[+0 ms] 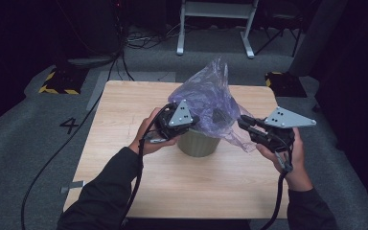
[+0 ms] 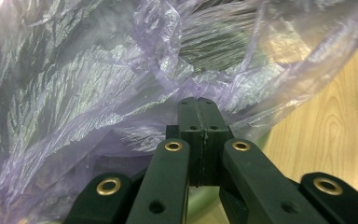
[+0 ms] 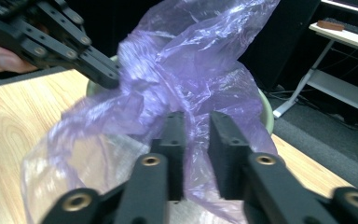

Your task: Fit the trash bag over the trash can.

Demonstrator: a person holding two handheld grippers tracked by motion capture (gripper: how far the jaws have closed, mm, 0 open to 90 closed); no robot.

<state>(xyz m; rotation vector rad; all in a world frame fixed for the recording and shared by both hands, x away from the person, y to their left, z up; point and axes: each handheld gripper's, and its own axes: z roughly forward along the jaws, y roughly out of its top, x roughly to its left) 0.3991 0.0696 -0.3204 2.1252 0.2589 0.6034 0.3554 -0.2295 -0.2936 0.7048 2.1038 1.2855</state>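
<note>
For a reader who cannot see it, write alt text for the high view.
Two hand-held grippers work a purple plastic bag over a green bin on a wooden table: left gripper pinches the bag, right gripper is at its other side.

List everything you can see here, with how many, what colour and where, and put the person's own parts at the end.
plastic bag: one, translucent purple, crumpled, rising out of the bin at mid table
bin: one, pale green, on the table under the bag
table: one, light wood, centre of the high view
white frame: one, on the floor beyond the table
yellow-and-black blocks: two, on the floor off the far corners
cables: several, black, on the grey floor
left gripper: one, black, jaws shut on the bag's edge
right gripper: one, black, jaws slightly apart with bag film between them
hands: two, in dark sleeves
</note>
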